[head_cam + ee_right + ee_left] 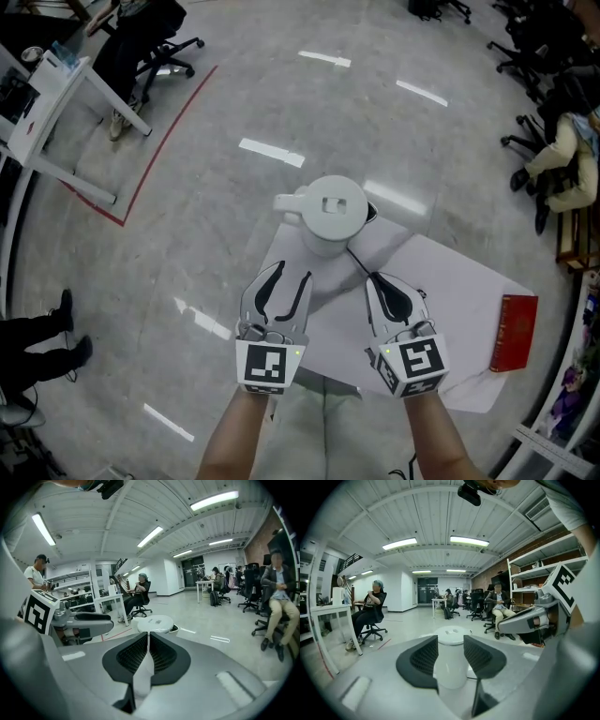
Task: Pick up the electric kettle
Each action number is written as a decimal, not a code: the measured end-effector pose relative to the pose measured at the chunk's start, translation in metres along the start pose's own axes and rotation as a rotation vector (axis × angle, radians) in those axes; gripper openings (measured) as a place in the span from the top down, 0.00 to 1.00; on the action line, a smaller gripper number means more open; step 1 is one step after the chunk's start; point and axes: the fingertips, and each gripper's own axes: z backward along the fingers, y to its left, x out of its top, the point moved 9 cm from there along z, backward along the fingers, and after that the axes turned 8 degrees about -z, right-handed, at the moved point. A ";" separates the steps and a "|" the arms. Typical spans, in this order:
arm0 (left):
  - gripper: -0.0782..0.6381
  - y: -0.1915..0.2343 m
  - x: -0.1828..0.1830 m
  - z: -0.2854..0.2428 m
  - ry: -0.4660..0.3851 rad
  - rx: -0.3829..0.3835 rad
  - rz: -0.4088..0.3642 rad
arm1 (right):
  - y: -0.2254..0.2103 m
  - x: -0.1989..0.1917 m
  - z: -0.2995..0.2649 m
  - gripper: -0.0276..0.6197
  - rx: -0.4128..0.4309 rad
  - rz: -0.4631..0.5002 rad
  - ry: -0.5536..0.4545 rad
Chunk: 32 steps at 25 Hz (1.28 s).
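Left claw (292, 274) (450, 644): jaws were apart, nothing clamped. In the left gripper view the white electric kettle (451, 665) showed through the gap, standing upright ahead of the jaws; contact could not be told. In the head view the kettle (323, 217) sat at 12 o'clock from the left claw, just beyond its tips, at the far corner of the white bench (455, 281).

Right claw (377, 278) (148, 638): jaws were together with only a thin slit between them, holding nothing. The kettle's lid (154, 624) showed past the tips at 12 o'clock in the right gripper view. In the head view the kettle lay at 11 o'clock from this claw, near but apart. A black cord (357, 260) ran from the kettle's base toward the right claw's tip.

The two claws were side by side over the bench, and each carried its marker cube (267, 364) at the wrist end. A red book (514, 333) lay at 3 o'clock from the right claw, well apart, at the bench edge.
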 end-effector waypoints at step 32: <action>0.66 0.078 -0.084 -0.141 0.060 0.159 -0.137 | -0.074 -0.038 -0.106 0.91 -0.204 -0.019 -0.095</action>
